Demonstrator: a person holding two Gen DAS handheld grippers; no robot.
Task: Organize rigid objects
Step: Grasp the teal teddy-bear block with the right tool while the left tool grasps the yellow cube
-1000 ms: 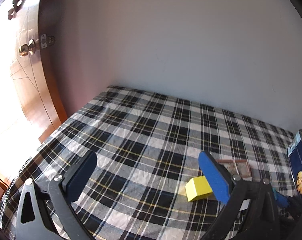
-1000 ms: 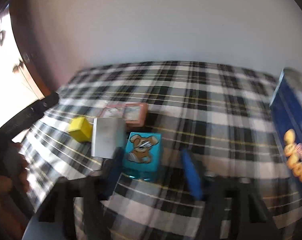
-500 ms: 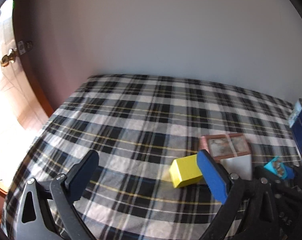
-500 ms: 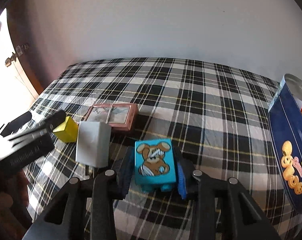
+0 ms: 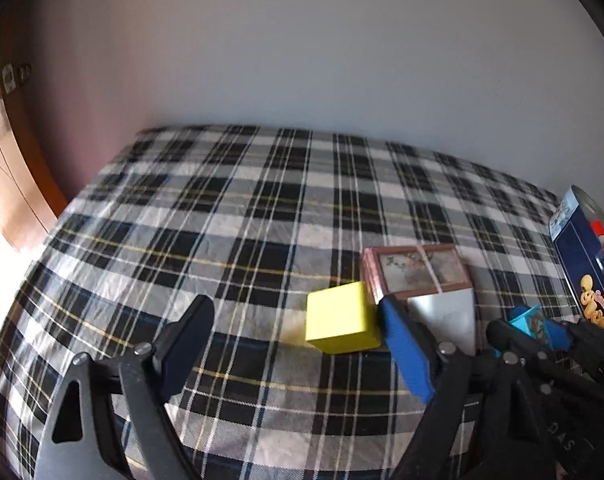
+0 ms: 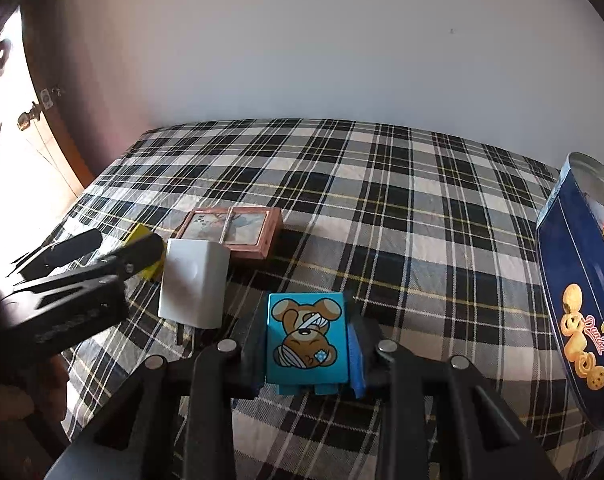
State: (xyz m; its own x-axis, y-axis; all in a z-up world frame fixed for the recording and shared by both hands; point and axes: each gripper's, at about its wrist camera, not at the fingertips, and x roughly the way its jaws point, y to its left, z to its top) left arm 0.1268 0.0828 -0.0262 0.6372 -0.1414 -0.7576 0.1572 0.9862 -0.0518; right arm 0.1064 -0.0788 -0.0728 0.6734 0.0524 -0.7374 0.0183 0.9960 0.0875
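My right gripper (image 6: 307, 346) is shut on a blue block with a bear picture (image 6: 306, 340) and holds it just above the plaid cloth; the block also shows in the left wrist view (image 5: 529, 322). My left gripper (image 5: 298, 340) is open and empty, its right finger next to a yellow cube (image 5: 339, 318). A pink framed box (image 5: 415, 274) and a white block (image 5: 445, 314) lie behind the cube. In the right wrist view the white block (image 6: 194, 282) and pink box (image 6: 234, 236) sit left of the bear block.
A blue round cookie tin (image 6: 577, 300) stands open at the right edge of the bed; it also shows in the left wrist view (image 5: 585, 264). A wooden door (image 5: 6, 184) is at the left. A plain wall runs behind the plaid bedcover (image 5: 262, 216).
My right gripper closed on the bear block and lifted it slightly toward me. My left gripper swung right and closer to the yellow cube, staying open.
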